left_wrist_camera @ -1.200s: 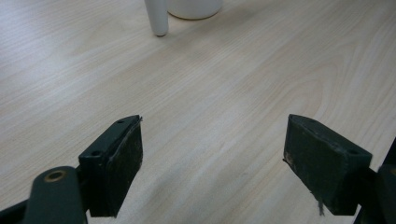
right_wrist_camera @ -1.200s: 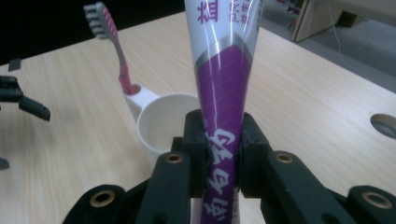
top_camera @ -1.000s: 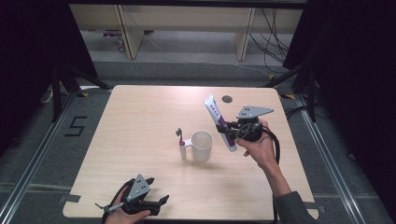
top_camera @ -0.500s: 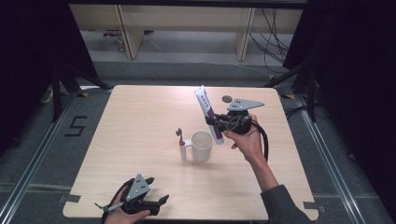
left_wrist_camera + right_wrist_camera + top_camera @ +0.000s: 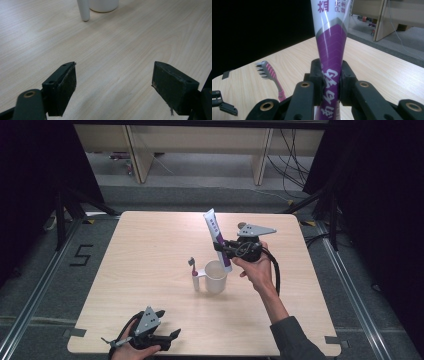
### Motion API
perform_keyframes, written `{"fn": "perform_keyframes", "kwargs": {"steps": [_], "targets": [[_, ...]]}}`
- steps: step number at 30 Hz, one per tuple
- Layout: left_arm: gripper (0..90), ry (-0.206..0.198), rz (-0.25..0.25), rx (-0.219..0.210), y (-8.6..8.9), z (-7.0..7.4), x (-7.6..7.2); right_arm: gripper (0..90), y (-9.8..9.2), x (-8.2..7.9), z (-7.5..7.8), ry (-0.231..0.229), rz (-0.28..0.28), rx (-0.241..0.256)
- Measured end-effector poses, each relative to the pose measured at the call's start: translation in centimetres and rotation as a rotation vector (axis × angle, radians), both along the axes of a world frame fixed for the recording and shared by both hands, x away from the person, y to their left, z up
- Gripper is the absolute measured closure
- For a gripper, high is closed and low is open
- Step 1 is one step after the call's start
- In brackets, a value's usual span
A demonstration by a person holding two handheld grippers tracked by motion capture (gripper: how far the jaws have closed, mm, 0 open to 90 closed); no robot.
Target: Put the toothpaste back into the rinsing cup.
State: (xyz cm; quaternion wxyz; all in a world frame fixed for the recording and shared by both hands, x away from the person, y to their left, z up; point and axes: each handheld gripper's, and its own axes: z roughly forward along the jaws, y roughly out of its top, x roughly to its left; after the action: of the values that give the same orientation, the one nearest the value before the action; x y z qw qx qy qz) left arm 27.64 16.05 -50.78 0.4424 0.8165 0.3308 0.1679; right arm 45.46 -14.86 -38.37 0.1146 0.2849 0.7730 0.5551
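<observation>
Standing mid-desk (image 5: 150,245), one white cup (image 5: 216,276) has one toothbrush (image 5: 194,275) upright just to its left, bristles up; whether the brush touches it cannot be told. The cup's inside looks bare from above. The right tongs (image 5: 223,248) are clamped on one purple-and-white tube (image 5: 216,237), held tilted just above the cup's far right rim. The right gripper view reads the tube's (image 5: 331,47) printed lettering and the pink-striped brush head (image 5: 267,70). The left tongs (image 5: 170,337) rest at the near edge, jaws wide apart, holding nothing.
</observation>
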Motion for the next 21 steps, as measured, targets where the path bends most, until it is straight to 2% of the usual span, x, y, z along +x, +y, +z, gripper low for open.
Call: {"fn": "perform_keyframes", "kwargs": {"steps": [1,2,3,7,8,9,10,11,13,14,15,16,18,19,21], "targets": [[19.3,0.000,-0.005,0.009,0.0,0.0,0.0,77.6,0.1,0.1,-0.1,-0.004,0.005,-0.002],[19.3,0.000,0.002,-0.004,0.0,0.0,0.0,77.6,0.3,0.2,-0.2,-0.007,0.011,0.001],[19.3,0.001,-0.009,0.017,0.1,0.1,0.0,77.6,0.4,0.2,-0.3,-0.009,0.006,-0.008],[19.3,0.006,-0.013,0.022,0.1,0.1,0.0,77.5,1.0,0.4,-0.8,-0.007,0.010,-0.003],[19.3,-0.002,-0.007,0.029,0.1,0.1,0.0,77.5,1.1,0.4,-0.9,-0.020,-0.003,-0.008],[19.3,0.001,0.001,0.017,0.0,0.1,-0.1,77.5,1.1,0.4,-1.0,0.002,0.008,0.002],[19.3,-0.005,-0.011,0.029,0.1,0.1,0.0,77.5,1.2,0.5,-1.1,-0.001,0.007,-0.001],[19.3,0.002,0.001,0.002,-0.1,0.0,-0.1,77.5,1.3,0.5,-1.2,0.007,0.010,0.010],[19.3,0.003,0.002,0.002,-0.1,0.0,-0.1,77.5,1.6,0.6,-1.4,-0.004,0.012,0.008],[19.2,0.002,0.002,0.002,-0.1,0.0,-0.1,77.5,1.7,0.5,-1.5,0.011,0.011,0.011],[19.3,0.001,0.001,0.002,-0.1,0.0,-0.1,77.5,1.8,0.4,-1.6,0.004,-0.008,0.012],[19.3,0.001,-0.002,0.005,-0.1,0.0,-0.1,77.5,1.8,0.5,-1.8,-0.009,0.013,0.005],[19.3,-0.006,-0.013,0.031,0.1,0.1,0.0,77.5,2.0,0.3,-2.1,0.022,0.006,0.013],[19.3,0.001,0.000,0.013,0.0,0.1,-0.1,77.5,1.9,0.4,-2.3,0.009,0.011,0.001],[19.3,-0.001,-0.003,0.000,-0.1,0.0,-0.1,77.5,1.9,0.4,-2.7,0.016,0.012,0.007]]}}
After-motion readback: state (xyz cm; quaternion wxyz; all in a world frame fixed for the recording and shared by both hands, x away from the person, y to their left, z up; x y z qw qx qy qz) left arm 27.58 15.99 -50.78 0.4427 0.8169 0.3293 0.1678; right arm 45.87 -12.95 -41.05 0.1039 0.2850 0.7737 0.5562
